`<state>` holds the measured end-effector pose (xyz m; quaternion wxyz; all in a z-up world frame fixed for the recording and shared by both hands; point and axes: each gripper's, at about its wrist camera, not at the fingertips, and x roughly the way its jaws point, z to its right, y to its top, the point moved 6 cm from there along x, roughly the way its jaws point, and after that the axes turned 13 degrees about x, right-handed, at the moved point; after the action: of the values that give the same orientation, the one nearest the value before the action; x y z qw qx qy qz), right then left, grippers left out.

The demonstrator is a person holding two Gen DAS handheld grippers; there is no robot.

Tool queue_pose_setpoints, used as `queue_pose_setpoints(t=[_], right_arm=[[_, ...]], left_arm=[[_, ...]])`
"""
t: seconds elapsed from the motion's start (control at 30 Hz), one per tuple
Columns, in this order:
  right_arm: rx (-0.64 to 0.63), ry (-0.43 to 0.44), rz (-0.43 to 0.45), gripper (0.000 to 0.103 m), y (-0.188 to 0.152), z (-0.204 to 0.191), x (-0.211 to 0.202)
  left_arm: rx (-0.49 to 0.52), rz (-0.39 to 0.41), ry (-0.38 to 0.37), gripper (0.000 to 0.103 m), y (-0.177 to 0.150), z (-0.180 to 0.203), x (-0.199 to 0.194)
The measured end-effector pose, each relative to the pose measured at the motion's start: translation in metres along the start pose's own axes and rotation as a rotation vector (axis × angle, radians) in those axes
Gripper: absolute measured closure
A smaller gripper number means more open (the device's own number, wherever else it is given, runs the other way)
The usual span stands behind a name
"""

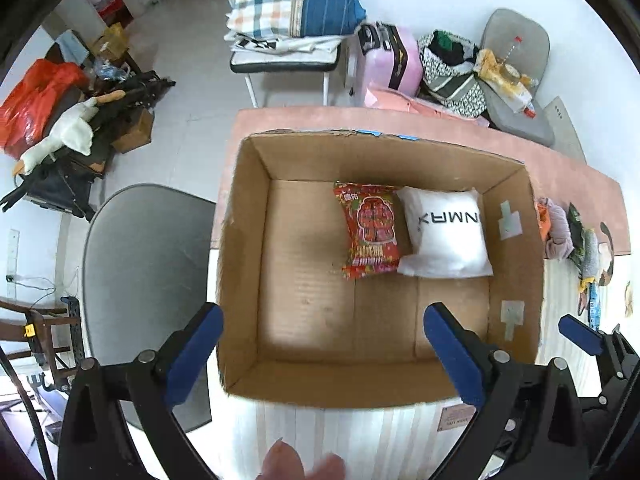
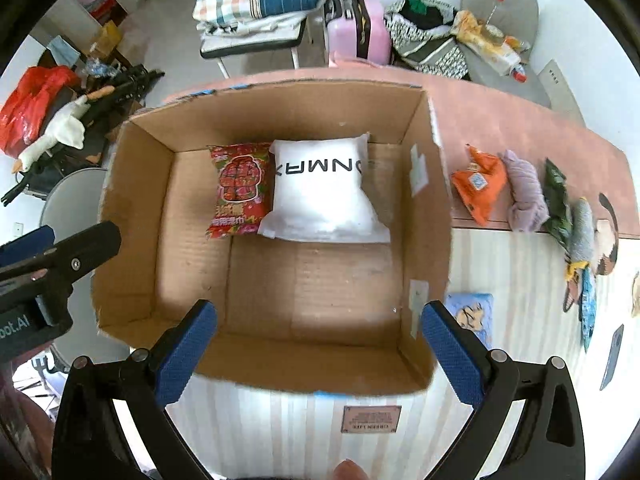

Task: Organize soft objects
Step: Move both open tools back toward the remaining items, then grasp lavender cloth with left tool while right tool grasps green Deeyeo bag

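Observation:
An open cardboard box stands on the table. Inside lie a red snack packet and a white pillow with black letters, side by side at the far end. My left gripper is open and empty above the box's near edge. My right gripper is open and empty above the near edge too. To the right of the box lie an orange packet, a lilac cloth roll, a green packet and a grey plush.
A pink mat covers the far half of the striped table. A blue-patterned pouch lies by the box's right wall. A grey chair stands left of the table. Chairs with bedding, bags and a pink suitcase stand behind.

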<state>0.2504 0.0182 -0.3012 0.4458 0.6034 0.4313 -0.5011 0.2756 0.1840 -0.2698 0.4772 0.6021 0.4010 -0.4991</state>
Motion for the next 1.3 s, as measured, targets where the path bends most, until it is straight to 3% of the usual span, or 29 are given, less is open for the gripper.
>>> queue_pose_setpoints(t=[0.27,0.4,0.47,0.57,0.67,0.77,0.9,1.03,1.1,1.17,1.3], right_arm=[[0.000,0.094,0.053,0.000,-0.018,0.006,-0.045],[0.039,0.123,0.107,0.000,-0.012,0.028,-0.062],[0.056,0.137,0.100,0.000,-0.006,0.049,-0.065],[0.111,0.160,0.085,0.000,0.006,0.092,-0.067],[0.206,0.173,0.054,0.000,0.021,0.151,-0.066],[0.282,0.115,0.042,0.000,0.041,0.216,-0.058],[0.369,0.062,0.009,0.000,0.075,0.292,-0.029],[0.418,0.058,-0.108,0.002,0.117,0.338,0.031],[0.442,0.046,-0.171,0.009,0.134,0.350,0.064],[0.458,0.048,-0.221,0.020,0.150,0.357,0.094],[0.455,0.026,-0.285,0.020,0.171,0.362,0.137]], left_arm=[[-0.019,0.034,-0.005,0.001,-0.021,0.015,-0.034],[0.006,0.075,0.038,0.001,-0.014,0.035,-0.055],[0.039,0.107,0.070,0.001,-0.003,0.053,-0.067],[0.084,0.134,0.055,0.001,0.018,0.093,-0.074],[0.137,0.124,0.026,0.001,0.043,0.137,-0.067],[0.189,0.078,-0.024,0.001,0.074,0.187,-0.044],[0.260,-0.039,-0.089,0.001,0.116,0.252,0.008],[0.281,-0.140,-0.115,0.010,0.149,0.294,0.056],[0.273,-0.178,-0.129,0.019,0.159,0.304,0.074],[0.274,-0.222,-0.136,0.034,0.168,0.315,0.093],[0.272,-0.272,-0.156,0.037,0.173,0.329,0.115]])
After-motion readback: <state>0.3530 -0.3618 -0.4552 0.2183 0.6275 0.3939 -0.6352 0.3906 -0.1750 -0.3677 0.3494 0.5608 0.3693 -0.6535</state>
